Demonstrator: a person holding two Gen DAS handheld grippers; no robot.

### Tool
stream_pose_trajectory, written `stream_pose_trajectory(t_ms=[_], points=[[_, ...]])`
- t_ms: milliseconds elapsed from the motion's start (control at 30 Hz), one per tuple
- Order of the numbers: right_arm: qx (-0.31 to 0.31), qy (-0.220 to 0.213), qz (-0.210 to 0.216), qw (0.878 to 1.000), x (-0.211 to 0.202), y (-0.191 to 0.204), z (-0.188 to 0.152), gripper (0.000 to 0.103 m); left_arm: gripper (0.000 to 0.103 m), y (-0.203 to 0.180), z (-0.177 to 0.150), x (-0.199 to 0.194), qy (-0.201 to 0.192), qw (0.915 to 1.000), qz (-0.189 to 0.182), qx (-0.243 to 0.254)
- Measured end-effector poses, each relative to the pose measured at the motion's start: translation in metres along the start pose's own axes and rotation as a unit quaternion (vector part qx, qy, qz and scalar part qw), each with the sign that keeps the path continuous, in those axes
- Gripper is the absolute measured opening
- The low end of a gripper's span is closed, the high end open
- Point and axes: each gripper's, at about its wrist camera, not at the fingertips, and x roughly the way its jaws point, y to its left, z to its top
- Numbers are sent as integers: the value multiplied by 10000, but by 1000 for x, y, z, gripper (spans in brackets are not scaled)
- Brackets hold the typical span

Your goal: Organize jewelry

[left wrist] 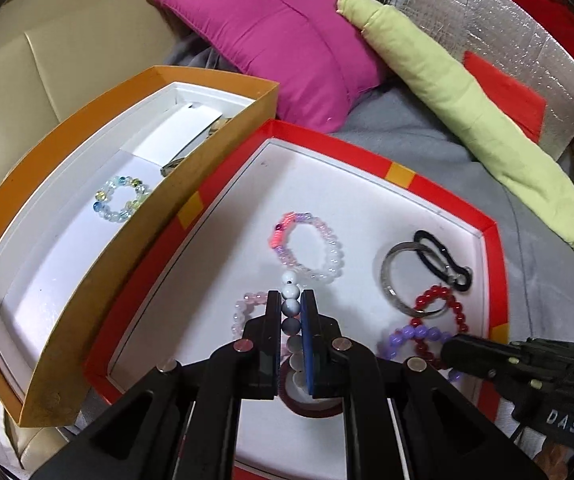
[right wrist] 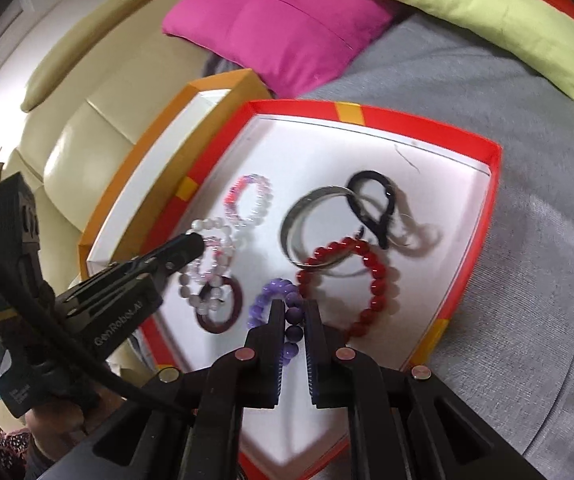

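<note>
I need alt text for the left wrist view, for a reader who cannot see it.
The left gripper is shut on a white-grey bead bracelet over a red tray holding more bracelets. An orange box to the left holds one blue-green bracelet.

Only two bits of text I can actually read: "DAS" in pale letters on the black body of the right tongs (left wrist: 453,354), and "GenRoboLAI" or something close, the ending is blurry, along the side of the left tongs (right wrist: 191,242).
</note>
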Motion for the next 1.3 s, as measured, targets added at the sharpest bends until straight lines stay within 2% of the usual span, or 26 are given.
stream_pose_trajectory(t_ms=[367, 533, 1033, 1300], points=[[-70, -4, -130, 9999, 3, -3, 0, 10, 10, -1, -1, -1, -27, 9997, 234, 49], [49, 76, -155, 9998, 2, -7, 0, 13, 10, -6, -1, -4, -50, 9995, 297, 90], [25, 101, -201, 9997, 2, -6, -1, 13, 10, -4, 0, -9, -112, 9989, 441, 65], [205, 148, -162, 9995, -1, -11, -1, 13, 10, 7, 0, -8, 58, 9986, 492, -163]])
